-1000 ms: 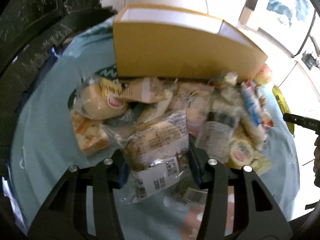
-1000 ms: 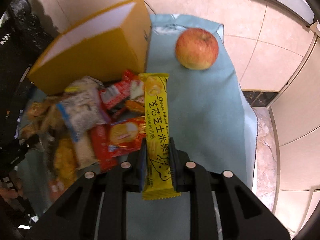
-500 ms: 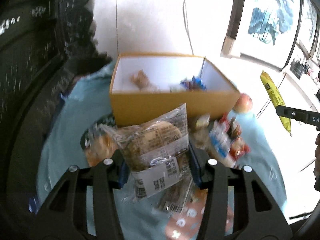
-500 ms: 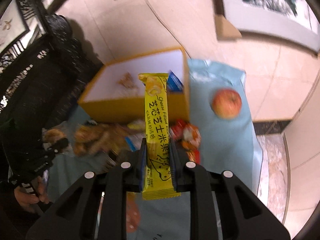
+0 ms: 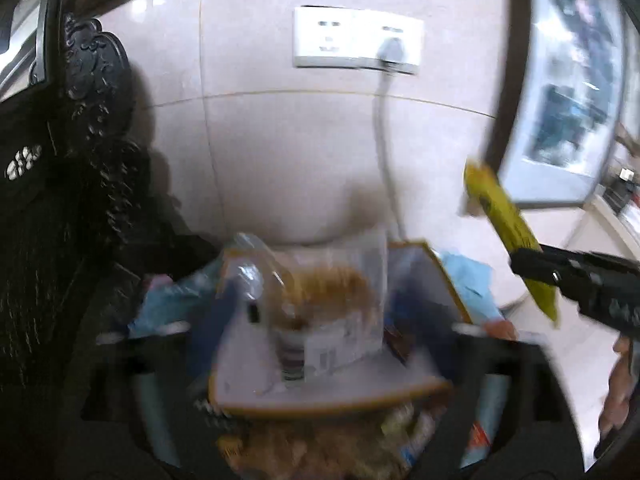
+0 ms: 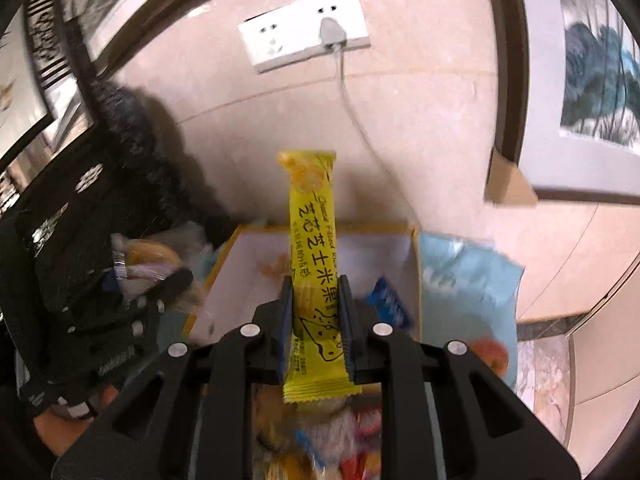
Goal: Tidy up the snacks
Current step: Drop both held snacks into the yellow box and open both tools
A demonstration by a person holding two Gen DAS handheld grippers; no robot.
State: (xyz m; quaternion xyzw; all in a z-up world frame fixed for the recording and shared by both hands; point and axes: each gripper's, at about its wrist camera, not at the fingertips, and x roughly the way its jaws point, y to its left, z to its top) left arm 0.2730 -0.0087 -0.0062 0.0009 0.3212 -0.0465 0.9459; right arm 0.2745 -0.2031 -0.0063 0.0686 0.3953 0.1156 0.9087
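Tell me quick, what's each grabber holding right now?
Left gripper: closed on a clear-wrapped bread packet.
Right gripper: closed on a yellow cheese rice bar.

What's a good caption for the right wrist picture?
Right hand-held gripper holds a yellow snack bar above the open box.

1. This looks like a lived-in home, with glossy beige wall tiles (image 6: 420,92) filling the middle of the frame.
2. A white plastic socket strip (image 6: 304,28) sits at upper centre with a grey cord plugged in.
3. A framed ink-wash painting (image 6: 592,80) hangs at upper right.
4. Dark carved wooden furniture (image 5: 92,92) stands along the left edge.
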